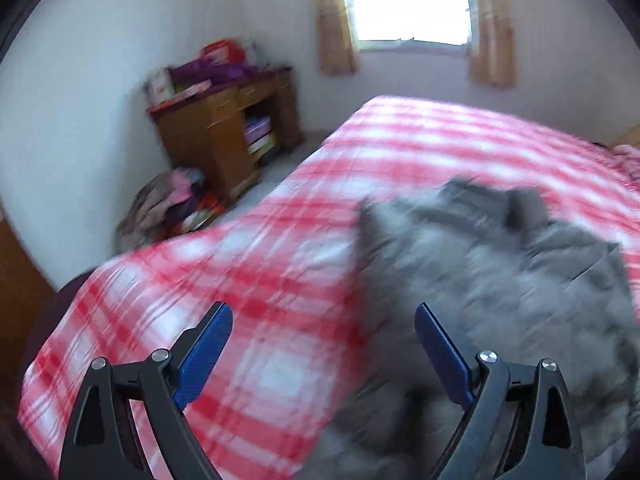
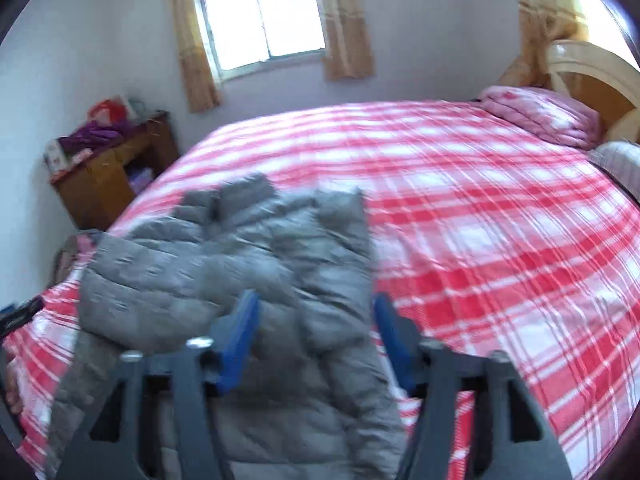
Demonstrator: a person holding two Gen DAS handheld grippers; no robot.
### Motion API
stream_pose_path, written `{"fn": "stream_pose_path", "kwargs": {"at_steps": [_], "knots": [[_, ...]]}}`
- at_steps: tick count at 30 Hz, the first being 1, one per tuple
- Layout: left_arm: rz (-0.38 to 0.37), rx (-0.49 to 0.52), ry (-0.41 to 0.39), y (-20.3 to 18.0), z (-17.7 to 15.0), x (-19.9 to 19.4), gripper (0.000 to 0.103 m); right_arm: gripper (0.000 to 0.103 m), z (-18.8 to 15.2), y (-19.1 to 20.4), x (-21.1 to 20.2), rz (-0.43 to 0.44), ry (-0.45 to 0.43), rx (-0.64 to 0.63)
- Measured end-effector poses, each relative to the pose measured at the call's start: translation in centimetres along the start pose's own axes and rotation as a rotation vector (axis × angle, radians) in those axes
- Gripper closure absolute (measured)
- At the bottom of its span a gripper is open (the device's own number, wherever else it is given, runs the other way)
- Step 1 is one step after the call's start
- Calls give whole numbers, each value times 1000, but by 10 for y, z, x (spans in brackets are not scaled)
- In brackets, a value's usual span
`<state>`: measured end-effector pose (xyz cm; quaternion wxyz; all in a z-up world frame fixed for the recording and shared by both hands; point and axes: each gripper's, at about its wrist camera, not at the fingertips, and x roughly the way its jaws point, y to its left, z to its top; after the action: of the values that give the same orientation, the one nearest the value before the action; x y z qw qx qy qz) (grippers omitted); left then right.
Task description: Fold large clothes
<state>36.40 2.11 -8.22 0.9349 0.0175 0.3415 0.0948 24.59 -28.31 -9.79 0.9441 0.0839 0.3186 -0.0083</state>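
Observation:
A grey quilted puffer jacket (image 2: 240,264) lies on the bed's red and white plaid cover (image 2: 480,220), near the foot corner. It also shows blurred in the left wrist view (image 1: 500,280). My left gripper (image 1: 324,320) is open and empty, above the jacket's left edge and the plaid cover (image 1: 240,280). My right gripper (image 2: 316,312) is open, with its blue pads above the jacket's right part; nothing is held between them.
A wooden cabinet (image 1: 224,136) piled with bags and clothes stands in the corner left of the bed; a heap of clothes (image 1: 168,208) lies on the floor beside it. A folded pink quilt (image 2: 540,116) and headboard (image 2: 592,76) are at the far right. A curtained window (image 2: 260,16) is behind the bed.

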Motion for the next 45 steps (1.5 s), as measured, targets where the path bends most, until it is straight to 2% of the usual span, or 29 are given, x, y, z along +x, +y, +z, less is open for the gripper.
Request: {"fn": "stream_pose_path", "kwargs": {"at_steps": [3, 6, 10, 12, 15, 23, 31, 41, 43, 45], "knots": [[5, 28, -6, -30, 11, 26, 10, 50, 10, 27, 16, 46, 12, -24], [31, 41, 46, -48, 7, 66, 10, 49, 14, 48, 47, 42, 4, -45], [60, 47, 168, -57, -18, 116, 10, 49, -6, 47, 94, 13, 69, -37], [24, 46, 177, -59, -32, 127, 10, 49, -17, 39, 110, 0, 96, -25], [35, 64, 160, -66, -37, 129, 8, 49, -31, 29, 122, 10, 119, -21], [97, 82, 163, -73, -40, 134, 1, 48, -35, 28, 127, 6, 149, -9], [105, 90, 164, -77, -44, 137, 1, 48, -37, 37, 134, -51, 175, -56], [104, 88, 164, -79, -44, 138, 1, 48, -38, 39, 136, -74, 184, -77], [96, 85, 177, -77, -42, 136, 1, 48, -38, 40, 136, -78, 186, -82], [80, 72, 234, -66, -34, 126, 1, 48, -35, 40, 134, -76, 195, -90]]}}
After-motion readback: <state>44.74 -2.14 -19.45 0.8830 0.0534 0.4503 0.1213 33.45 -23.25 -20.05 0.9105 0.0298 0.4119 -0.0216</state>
